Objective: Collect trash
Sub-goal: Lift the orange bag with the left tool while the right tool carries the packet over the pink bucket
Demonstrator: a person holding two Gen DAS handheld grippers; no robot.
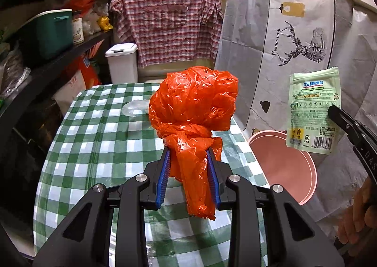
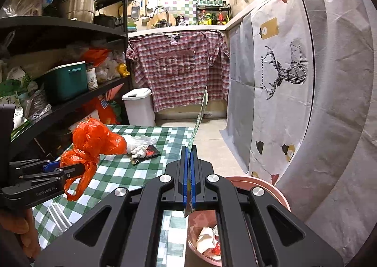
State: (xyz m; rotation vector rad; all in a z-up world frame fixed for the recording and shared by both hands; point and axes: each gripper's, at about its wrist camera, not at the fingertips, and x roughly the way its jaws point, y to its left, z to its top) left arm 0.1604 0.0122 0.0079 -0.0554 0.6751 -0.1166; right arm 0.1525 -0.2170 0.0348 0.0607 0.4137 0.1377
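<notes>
My left gripper (image 1: 187, 150) is shut on the twisted neck of a knotted orange plastic bag (image 1: 193, 99) and holds it above the green-checked table (image 1: 94, 144). In the right wrist view the same bag (image 2: 94, 139) hangs from the left gripper (image 2: 81, 168) at the left. My right gripper (image 2: 189, 149) is shut on a pale green printed pouch (image 2: 200, 114), seen edge-on there. From the left wrist view the pouch (image 1: 313, 111) shows its flat face, pinched by the right gripper (image 1: 332, 111) above a pink bin (image 1: 282, 168).
The pink bin (image 2: 264, 187) stands on the floor beside the table and holds crumpled trash (image 2: 207, 238). White crumpled plastic (image 2: 139, 143) and a black-red wrapper (image 2: 147, 156) lie on the table (image 2: 165, 135). A black shelf rack (image 2: 70, 26) lines the left; a covered cabinet (image 2: 294, 102) the right.
</notes>
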